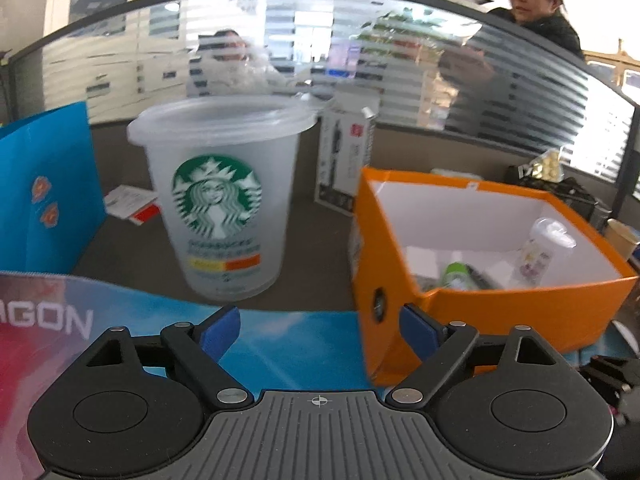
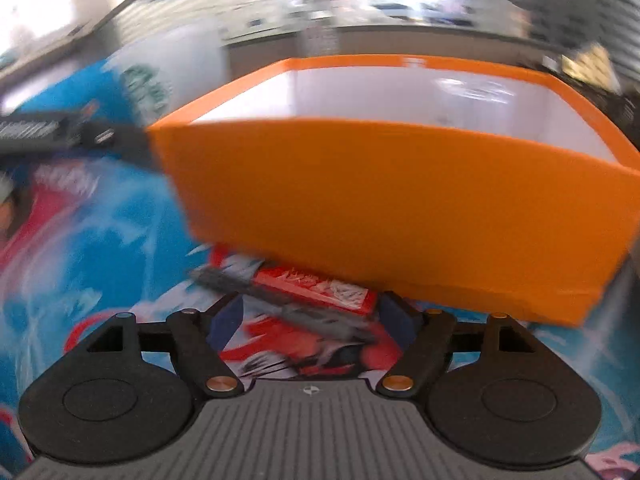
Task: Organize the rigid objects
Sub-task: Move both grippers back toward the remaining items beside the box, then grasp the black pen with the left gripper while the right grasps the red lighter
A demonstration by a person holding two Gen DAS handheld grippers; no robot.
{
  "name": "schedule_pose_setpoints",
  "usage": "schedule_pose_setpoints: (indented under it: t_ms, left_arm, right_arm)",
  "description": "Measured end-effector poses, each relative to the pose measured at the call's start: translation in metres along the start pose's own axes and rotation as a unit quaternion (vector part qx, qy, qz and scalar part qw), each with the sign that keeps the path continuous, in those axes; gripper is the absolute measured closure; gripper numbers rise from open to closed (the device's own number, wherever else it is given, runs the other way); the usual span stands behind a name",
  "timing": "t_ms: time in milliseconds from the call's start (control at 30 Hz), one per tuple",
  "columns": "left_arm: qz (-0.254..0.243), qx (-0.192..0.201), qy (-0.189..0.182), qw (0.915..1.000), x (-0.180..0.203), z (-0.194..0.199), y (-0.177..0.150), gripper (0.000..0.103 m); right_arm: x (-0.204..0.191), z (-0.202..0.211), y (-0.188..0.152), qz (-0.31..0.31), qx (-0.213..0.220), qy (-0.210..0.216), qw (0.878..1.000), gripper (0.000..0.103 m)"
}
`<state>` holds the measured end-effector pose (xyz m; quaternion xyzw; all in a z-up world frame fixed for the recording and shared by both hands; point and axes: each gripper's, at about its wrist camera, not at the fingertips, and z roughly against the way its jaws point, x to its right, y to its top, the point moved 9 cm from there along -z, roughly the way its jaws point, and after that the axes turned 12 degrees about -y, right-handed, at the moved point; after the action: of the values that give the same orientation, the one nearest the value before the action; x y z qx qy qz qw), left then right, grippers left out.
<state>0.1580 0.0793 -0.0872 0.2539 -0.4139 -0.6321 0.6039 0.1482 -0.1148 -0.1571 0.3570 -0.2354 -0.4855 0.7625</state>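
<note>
A frosted Starbucks cup with a lid point(image 1: 218, 200) stands on the desk ahead of my left gripper point(image 1: 320, 330), which is open and empty. To the right stands an orange box point(image 1: 476, 312) with a small clear bottle point(image 1: 540, 252) and a green-capped item point(image 1: 456, 274) inside. In the blurred right wrist view the orange box point(image 2: 400, 208) fills the middle. A red flat packet point(image 2: 316, 288) and a dark pen-like object point(image 2: 288, 308) lie on the mat just ahead of my open right gripper point(image 2: 316, 322), between its fingers. The cup shows faintly at upper left point(image 2: 148, 80).
A blue bag point(image 1: 44, 188) stands at the left. A tall white carton point(image 1: 344, 160) stands behind the cup, with papers point(image 1: 132, 204) beside it. A colourful desk mat point(image 1: 120, 320) covers the near desk. A glass partition point(image 1: 320, 60) with people behind it bounds the back.
</note>
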Motion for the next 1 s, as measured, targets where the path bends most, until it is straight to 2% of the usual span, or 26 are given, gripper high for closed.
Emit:
schedule_pose_setpoints:
  t_ms: [133, 233, 267, 367, 433, 500, 567, 767, 800, 867, 1000]
  left_arm:
    - [0.016, -0.008, 0.012, 0.9998, -0.014, 0.0, -0.007, 0.014]
    - [0.019, -0.014, 0.015, 0.9996, -0.019, -0.001, -0.01, 0.014]
    - [0.02, -0.015, 0.016, 0.9996, -0.02, -0.002, -0.011, 0.014]
    - [0.021, -0.02, 0.015, 0.9995, -0.019, -0.003, -0.014, 0.014]
    - [0.018, -0.022, 0.015, 0.9995, -0.018, -0.004, -0.016, 0.014]
    - [0.015, -0.026, 0.015, 0.9994, -0.016, -0.004, -0.019, 0.014]
    - [0.013, -0.033, 0.015, 0.9993, -0.015, -0.004, -0.024, 0.014]
    - [0.007, -0.053, 0.006, 0.9986, -0.005, -0.007, -0.038, 0.014]
    - [0.004, -0.055, 0.007, 0.9984, -0.003, -0.007, -0.04, 0.013]
    - [0.001, -0.061, 0.01, 0.9981, -0.001, -0.008, -0.043, 0.013]
    - [-0.003, -0.071, 0.013, 0.9974, 0.003, -0.007, -0.049, 0.013]
  right_arm:
    - [-0.042, 0.017, -0.011, 0.084, 0.007, 0.047, 0.995, 0.02]
    - [-0.065, 0.033, -0.017, 0.099, 0.002, 0.138, 0.985, 0.024]
    - [-0.063, 0.034, -0.013, 0.091, 0.009, 0.135, 0.987, 0.024]
    - [-0.046, 0.026, -0.002, 0.072, 0.021, 0.077, 0.994, 0.026]
    - [-0.034, 0.019, 0.003, 0.056, 0.023, 0.06, 0.996, 0.032]
    - [-0.023, 0.012, 0.008, 0.038, 0.021, 0.05, 0.998, 0.045]
    - [-0.015, 0.005, 0.01, 0.032, 0.02, 0.034, 0.999, 0.049]
    - [-0.023, -0.011, 0.01, 0.089, 0.009, 0.025, 0.996, 0.059]
    - [-0.026, -0.011, 0.011, 0.1, 0.009, 0.024, 0.995, 0.069]
    - [-0.032, -0.011, 0.013, 0.113, 0.01, 0.024, 0.993, 0.079]
    - [-0.036, -0.007, 0.008, 0.121, 0.01, 0.004, 0.993, 0.082]
